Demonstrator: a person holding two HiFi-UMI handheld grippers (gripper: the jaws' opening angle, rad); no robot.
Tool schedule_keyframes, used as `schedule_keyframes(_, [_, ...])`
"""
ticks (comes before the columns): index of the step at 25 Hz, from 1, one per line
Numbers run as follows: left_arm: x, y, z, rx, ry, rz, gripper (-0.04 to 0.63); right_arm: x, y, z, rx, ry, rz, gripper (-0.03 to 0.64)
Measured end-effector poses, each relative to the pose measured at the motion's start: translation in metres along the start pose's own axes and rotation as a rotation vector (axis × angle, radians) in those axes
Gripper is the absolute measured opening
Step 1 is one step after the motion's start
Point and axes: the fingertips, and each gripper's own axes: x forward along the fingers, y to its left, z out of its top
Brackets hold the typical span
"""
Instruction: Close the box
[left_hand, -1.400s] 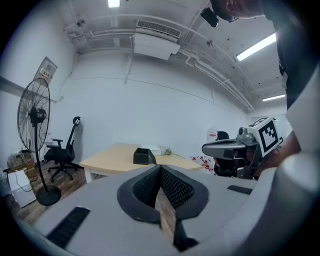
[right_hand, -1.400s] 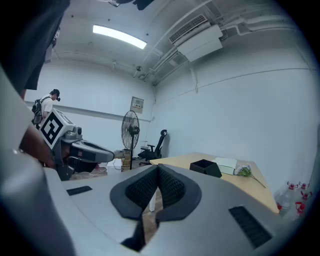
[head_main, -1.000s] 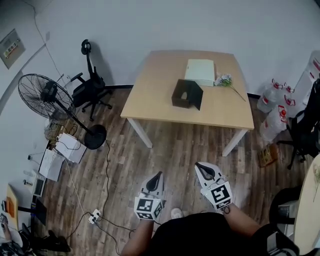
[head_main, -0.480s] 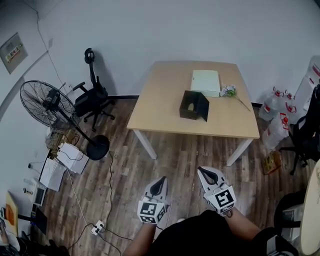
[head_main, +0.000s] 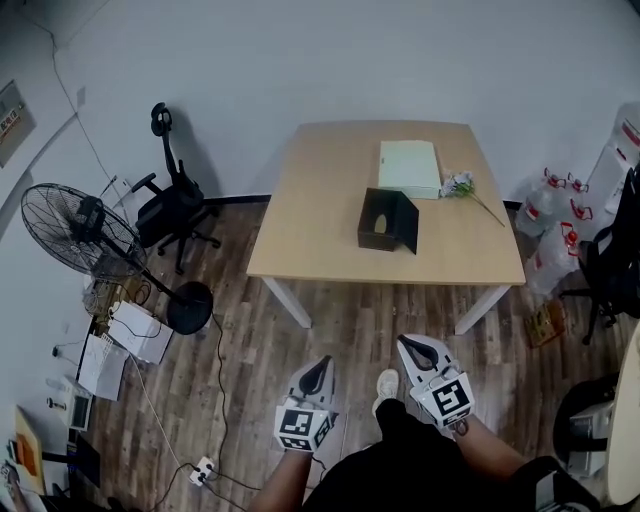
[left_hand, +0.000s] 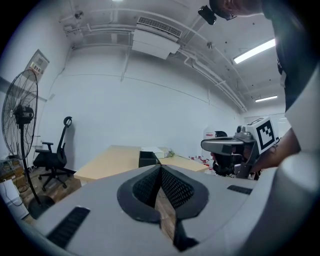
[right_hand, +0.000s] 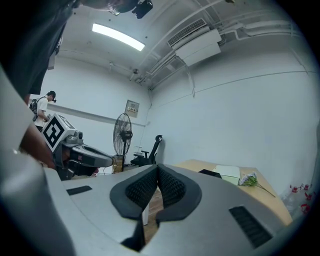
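No lettering, label or number can be read anywhere.

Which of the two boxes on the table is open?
The black box, its flap swung out to the side; the pale flat box behind it is shut.

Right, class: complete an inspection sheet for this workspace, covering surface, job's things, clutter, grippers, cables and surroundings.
Surface: wooden table on a plank floor.
Job's things: black box mid-table, flap open.
Clutter: flat white box and flower sprig behind it.
Grippers: left gripper and right gripper shut, empty, short of the table.
Cables: power strip, plugged in, on the floor.
Surroundings: fan, office chair, water bottles.
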Motion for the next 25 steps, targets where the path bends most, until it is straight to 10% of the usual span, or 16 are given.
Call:
schedule_keyframes(11, [0.112, 0.045, 0.012, -0.006, 0.058, -0.002, 0.011, 0.09, -0.078, -0.032, 0.015, 0.057, 0.039, 0.025])
schedule_keyframes(20, [0.193, 0.072, 0.017, -0.006, 0.093, -0.005, 0.011, 0.147, -0.139, -0.07, 0.107, 0.143, 0.044, 0.344])
schedule_keyframes(25, [0.228, 0.079, 0.021, 0.009, 0.114, -0.01, 0.011, 0.163, -0.166, -0.09, 0.167, 0.169, 0.044, 0.411])
